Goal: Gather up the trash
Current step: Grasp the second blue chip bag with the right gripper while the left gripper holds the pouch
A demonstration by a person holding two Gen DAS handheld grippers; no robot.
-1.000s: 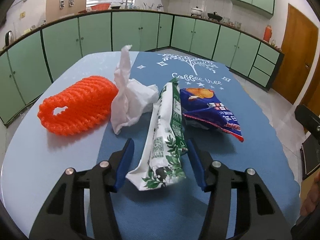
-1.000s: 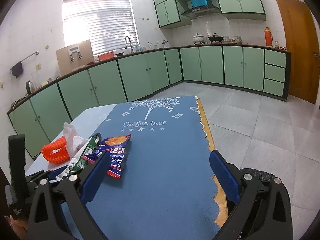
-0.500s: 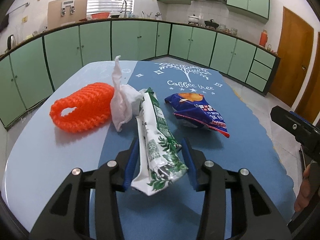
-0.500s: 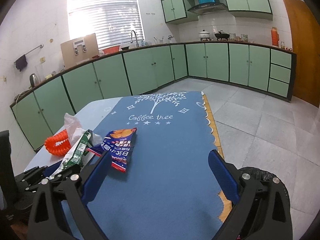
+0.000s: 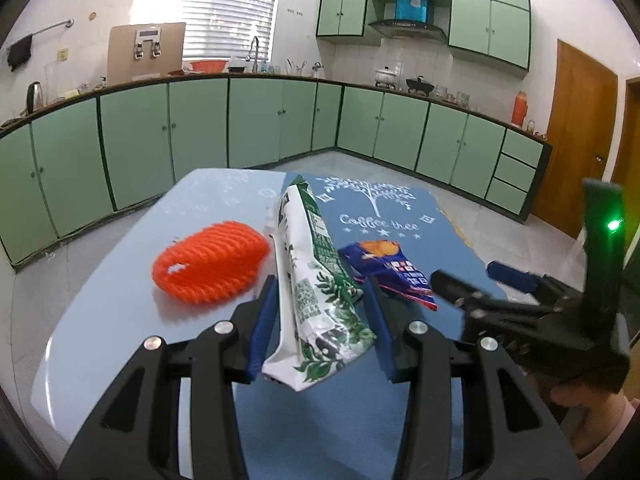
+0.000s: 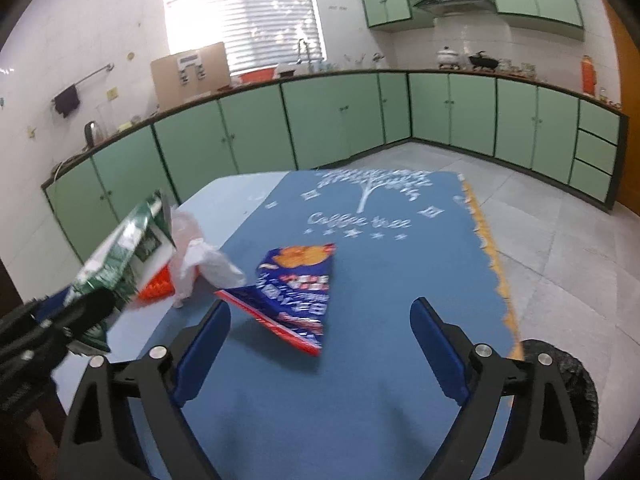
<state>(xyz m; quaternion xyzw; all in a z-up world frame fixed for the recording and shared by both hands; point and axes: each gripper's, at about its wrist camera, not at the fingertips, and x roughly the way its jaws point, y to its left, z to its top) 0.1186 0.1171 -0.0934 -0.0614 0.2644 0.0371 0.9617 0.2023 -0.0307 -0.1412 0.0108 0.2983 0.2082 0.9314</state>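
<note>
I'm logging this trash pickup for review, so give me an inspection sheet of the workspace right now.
Surface: table with a blue "Coffee tree" mat.
Job's things: green-and-white wrapper lifted off the table; blue snack bag, white tissue and orange foam net lying on it.
Clutter: nothing seen.
Grippers: left gripper shut on the wrapper; right gripper open, the snack bag's near corner between its fingers, not gripped, jaws just been closing slightly.
Cables: nothing seen.
Surroundings: green kitchen cabinets, tiled floor, black bin bag by the table.
</note>
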